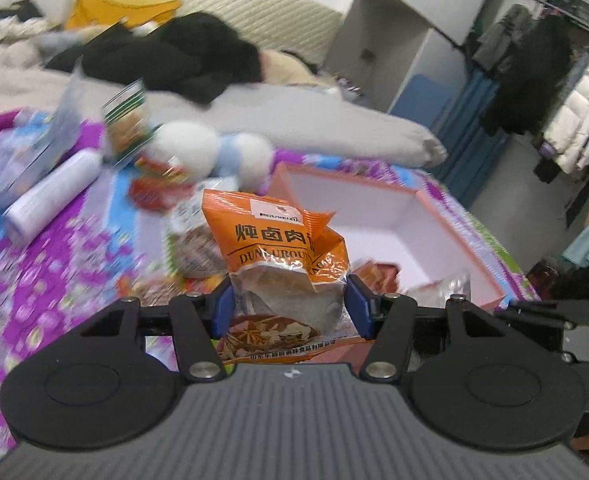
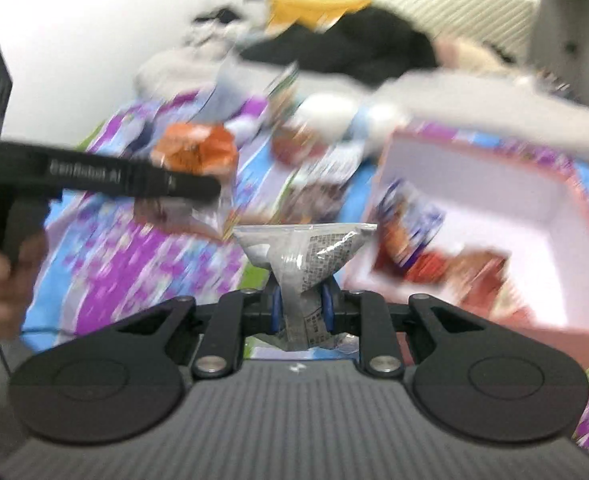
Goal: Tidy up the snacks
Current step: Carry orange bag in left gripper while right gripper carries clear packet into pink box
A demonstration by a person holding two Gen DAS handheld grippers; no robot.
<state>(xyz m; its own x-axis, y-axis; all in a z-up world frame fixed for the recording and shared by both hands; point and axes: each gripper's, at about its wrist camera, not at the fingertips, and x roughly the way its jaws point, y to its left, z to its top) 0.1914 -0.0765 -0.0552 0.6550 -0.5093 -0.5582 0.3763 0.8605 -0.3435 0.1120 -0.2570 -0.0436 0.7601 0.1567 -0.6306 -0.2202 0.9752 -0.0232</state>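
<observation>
My left gripper (image 1: 288,304) is shut on an orange snack packet (image 1: 278,244) and holds it upright above the bed, just left of the pink box (image 1: 434,216). My right gripper (image 2: 302,306) is shut on a silver packet (image 2: 306,256) with printed text, held left of the pink box (image 2: 542,216). The box holds a few red and blue packets (image 2: 410,236). In the right wrist view the left gripper (image 2: 198,186) shows at the left with the orange packet (image 2: 194,152). Both views are blurred.
More snack packets (image 1: 190,240) lie on the purple flowered bedspread (image 1: 54,280). A white tube (image 1: 50,196), a white and blue plush toy (image 1: 214,152), a grey pillow (image 1: 314,120) and black clothes (image 1: 174,56) lie beyond. A clothes rack (image 1: 566,100) stands at the right.
</observation>
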